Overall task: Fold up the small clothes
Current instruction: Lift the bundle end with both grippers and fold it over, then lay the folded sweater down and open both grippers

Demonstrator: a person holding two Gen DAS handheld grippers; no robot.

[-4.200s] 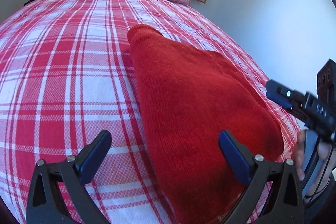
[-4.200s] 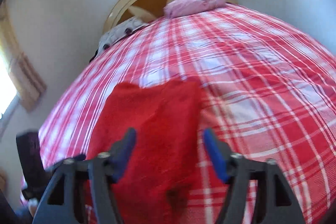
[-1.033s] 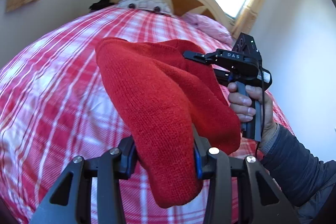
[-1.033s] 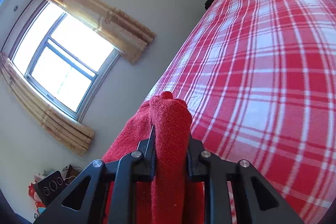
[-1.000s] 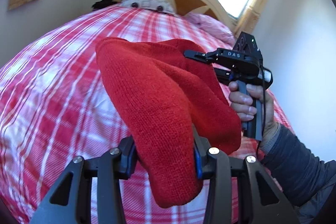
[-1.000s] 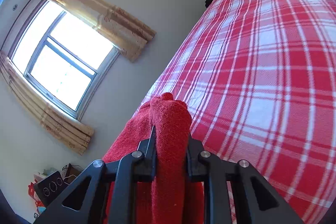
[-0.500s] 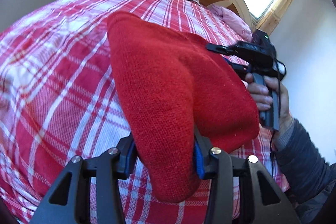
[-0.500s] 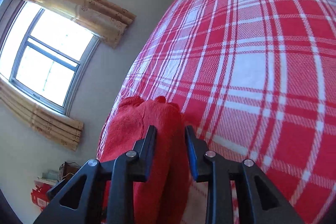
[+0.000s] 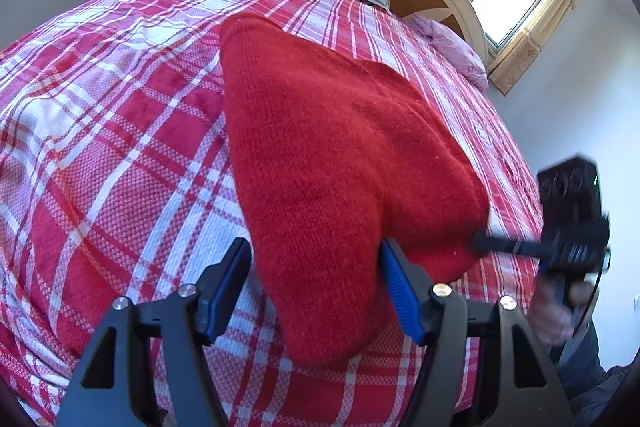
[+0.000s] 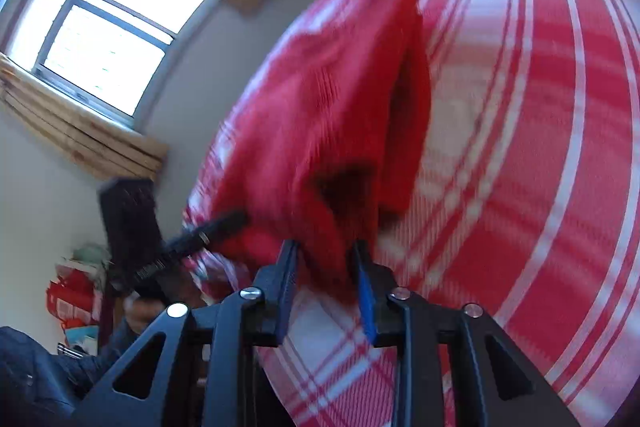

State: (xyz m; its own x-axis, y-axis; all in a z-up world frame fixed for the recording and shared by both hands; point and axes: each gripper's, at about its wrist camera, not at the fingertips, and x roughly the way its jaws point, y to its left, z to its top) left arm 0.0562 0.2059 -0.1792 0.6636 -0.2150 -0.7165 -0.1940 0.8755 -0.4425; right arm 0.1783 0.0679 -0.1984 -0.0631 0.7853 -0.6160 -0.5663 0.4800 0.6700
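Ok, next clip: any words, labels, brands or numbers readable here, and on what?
No legible text in either view.
Right gripper, housing seen from the left wrist: faint marks, too blurred to read; jaws have just been closing on the red knit garment.
Left gripper, body seen from the right wrist: pale print, motion-blurred, unreadable; jaws have just been opening, garment between them.
Red package by the wall: white marks, too small.
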